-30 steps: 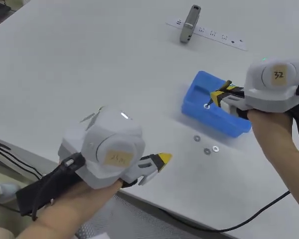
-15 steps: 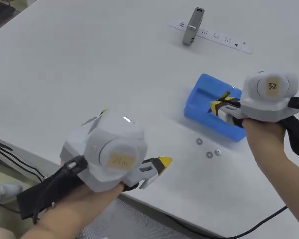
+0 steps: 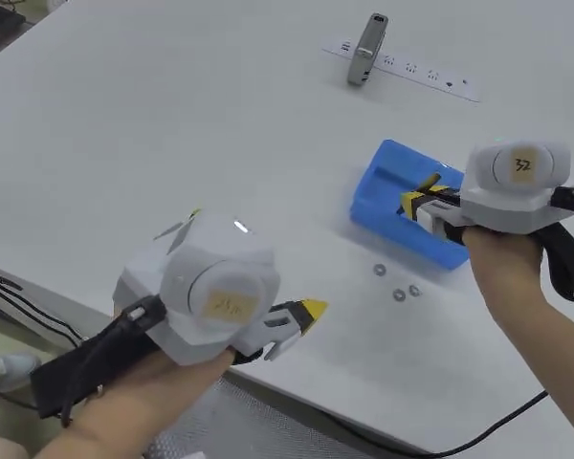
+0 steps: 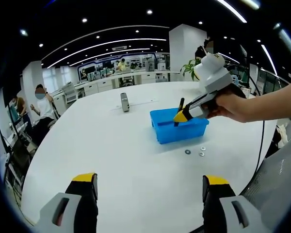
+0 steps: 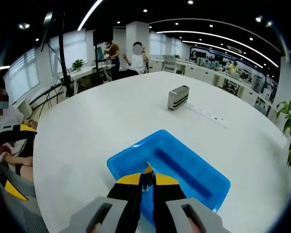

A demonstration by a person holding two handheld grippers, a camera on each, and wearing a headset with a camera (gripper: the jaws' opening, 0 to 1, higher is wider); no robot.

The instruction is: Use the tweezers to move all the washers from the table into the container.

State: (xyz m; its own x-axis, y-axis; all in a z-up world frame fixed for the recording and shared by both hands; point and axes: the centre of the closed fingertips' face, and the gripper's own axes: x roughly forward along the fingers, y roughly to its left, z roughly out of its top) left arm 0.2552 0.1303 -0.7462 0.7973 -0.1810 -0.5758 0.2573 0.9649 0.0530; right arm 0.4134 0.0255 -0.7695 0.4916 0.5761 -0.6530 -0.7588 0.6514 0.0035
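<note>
Presently: tweezers over the container, washers beside it
Entry: right gripper (image 3: 416,204), held level, jaws clamped on the tweezers (image 4: 180,104), their tips above the blue container (image 3: 387,164); three washers (image 3: 399,295) lie on the white table (image 3: 172,115) just beside its near wall, toward the person — nearest this gripper. Entry: left gripper (image 3: 311,308), jaws wide apart, empty, well off.

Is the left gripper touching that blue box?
Apart. The left gripper view shows a wide stretch of bare table between the left gripper and the blue box.
</note>
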